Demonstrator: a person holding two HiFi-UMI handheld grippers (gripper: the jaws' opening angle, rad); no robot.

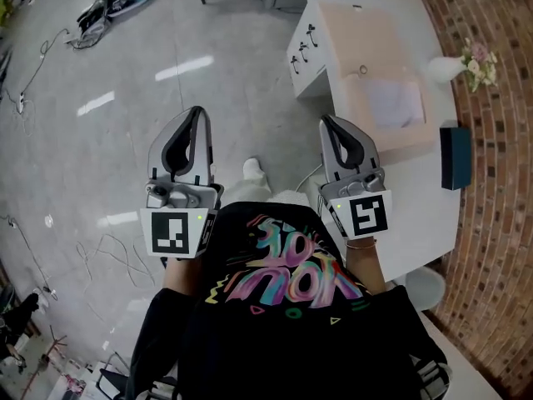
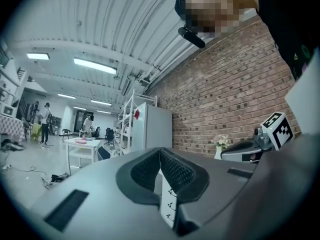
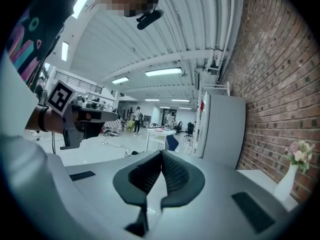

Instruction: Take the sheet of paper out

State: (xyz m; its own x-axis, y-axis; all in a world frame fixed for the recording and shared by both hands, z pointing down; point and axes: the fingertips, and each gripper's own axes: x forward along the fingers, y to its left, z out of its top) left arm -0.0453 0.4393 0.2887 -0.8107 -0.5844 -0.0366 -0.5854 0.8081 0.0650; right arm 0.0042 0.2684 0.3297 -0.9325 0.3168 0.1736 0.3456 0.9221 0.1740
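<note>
Holding the left gripper [image 1: 197,112] and right gripper [image 1: 326,121] level ahead of the chest, ribbed dark pads pressed together on nothing, likely for want of anything within reach yet. Facing, just past the right one, a smooth white table [image 1: 416,219] with rounded corners. Finding there a shallow pink box [image 1: 354,111], lid laid open, seemingly to bare the thin, flat, pale sheet of paper [image 1: 396,102] inside, well apart from both tongs. Ending farther off at a dark block [image 1: 455,158] and a slim white vase [image 1: 445,67] of flowers.

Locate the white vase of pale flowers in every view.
Head view: the white vase of pale flowers sits at upper right, next to the wall.
Left gripper view: right of centre, low against the wall.
Right gripper view: at the lower right edge.
Shared landmark: the red brick wall beside it.
</note>
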